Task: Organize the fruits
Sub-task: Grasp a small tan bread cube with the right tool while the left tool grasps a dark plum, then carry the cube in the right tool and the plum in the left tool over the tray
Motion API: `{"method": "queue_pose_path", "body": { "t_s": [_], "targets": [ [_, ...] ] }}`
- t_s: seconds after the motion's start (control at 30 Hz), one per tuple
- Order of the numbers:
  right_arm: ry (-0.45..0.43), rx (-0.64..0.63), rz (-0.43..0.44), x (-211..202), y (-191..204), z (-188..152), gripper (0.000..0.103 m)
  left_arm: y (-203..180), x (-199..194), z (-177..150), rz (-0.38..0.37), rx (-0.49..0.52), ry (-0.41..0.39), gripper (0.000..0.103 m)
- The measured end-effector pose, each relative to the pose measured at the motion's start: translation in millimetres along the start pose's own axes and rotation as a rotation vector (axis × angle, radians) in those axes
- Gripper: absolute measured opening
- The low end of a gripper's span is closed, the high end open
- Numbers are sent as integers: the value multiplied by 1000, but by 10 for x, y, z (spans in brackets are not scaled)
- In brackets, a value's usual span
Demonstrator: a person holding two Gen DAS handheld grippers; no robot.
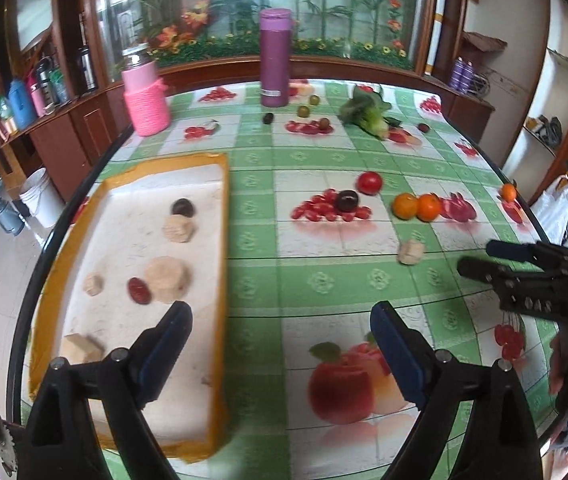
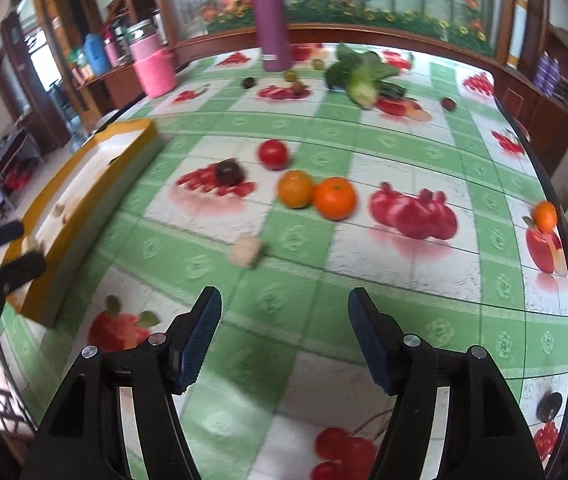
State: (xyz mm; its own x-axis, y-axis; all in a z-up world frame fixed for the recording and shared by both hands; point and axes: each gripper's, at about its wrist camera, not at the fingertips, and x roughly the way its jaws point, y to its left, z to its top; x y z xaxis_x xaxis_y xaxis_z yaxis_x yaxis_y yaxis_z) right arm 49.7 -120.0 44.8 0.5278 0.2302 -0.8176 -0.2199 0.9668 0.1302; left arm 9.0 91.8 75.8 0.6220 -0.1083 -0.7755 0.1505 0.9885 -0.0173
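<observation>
A round table [image 1: 324, 280] under a green-checked, fruit-printed cloth fills the room's middle. On its left side lies a shallow yellow-rimmed tray [image 1: 220, 240] holding a dark plum [image 1: 183, 207], a red date [image 1: 139, 290] and several pale cakes [image 1: 166, 279]. At the far edge stand a purple flask [image 1: 275, 58] and a pink knit-covered jar [image 1: 146, 94], with a leafy green [image 1: 368, 112] to their right and a few small fruits scattered between them. Mid-table, a tomato [image 2: 273, 154] sits behind two oranges [image 2: 316, 194] that touch each other; a second dark plum [image 2: 229, 172] lies just left, and a small orange [image 2: 545, 216] rests near the right rim. One pale cake [image 2: 247, 252] lies alone on the cloth. The left gripper [image 1: 282, 344] hangs over the tray's near edge, jaws wide apart and empty. The right gripper [image 2: 284, 332] hovers above the cloth, short of the loose cake, its jaws likewise spread with nothing between.
</observation>
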Motion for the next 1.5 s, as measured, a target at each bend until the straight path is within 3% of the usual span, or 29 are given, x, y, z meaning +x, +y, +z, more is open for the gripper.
{"method": "queue_pose_path", "body": {
  "t_s": [0.27,0.33,0.43,0.47,0.7,0.93,1.07,1.13,1.2,1.27,1.5],
  "targets": [
    [28,-45,116,386,223,100,66,-132,107,-45,26,9,52,92],
    [39,-47,151,482,280,132,58,-117,112,-53,35,2,56,92],
    [39,-91,131,544,357,161,37,-114,118,-45,44,-2,55,92],
    [39,-107,121,550,373,169,24,-119,128,-35,45,-3,56,92],
    [1,-151,93,348,207,97,23,-290,411,226,32,21,67,93],
    [-34,-156,53,95,-57,11,23,-533,1025,703,13,9,43,92],
    [-30,-116,63,94,-178,-26,24,-576,1334,851,-30,-28,79,79],
    [-24,-101,67,115,-211,-37,24,-609,1444,874,-40,-30,89,66],
    [-19,-90,68,139,-242,-42,24,-623,1541,863,-40,-22,102,39],
    [-18,-83,69,146,-253,-48,24,-618,1532,862,-48,-8,74,27],
    [-39,-71,70,54,-234,-50,24,-472,1206,748,-139,-78,47,27]
  ]
}}
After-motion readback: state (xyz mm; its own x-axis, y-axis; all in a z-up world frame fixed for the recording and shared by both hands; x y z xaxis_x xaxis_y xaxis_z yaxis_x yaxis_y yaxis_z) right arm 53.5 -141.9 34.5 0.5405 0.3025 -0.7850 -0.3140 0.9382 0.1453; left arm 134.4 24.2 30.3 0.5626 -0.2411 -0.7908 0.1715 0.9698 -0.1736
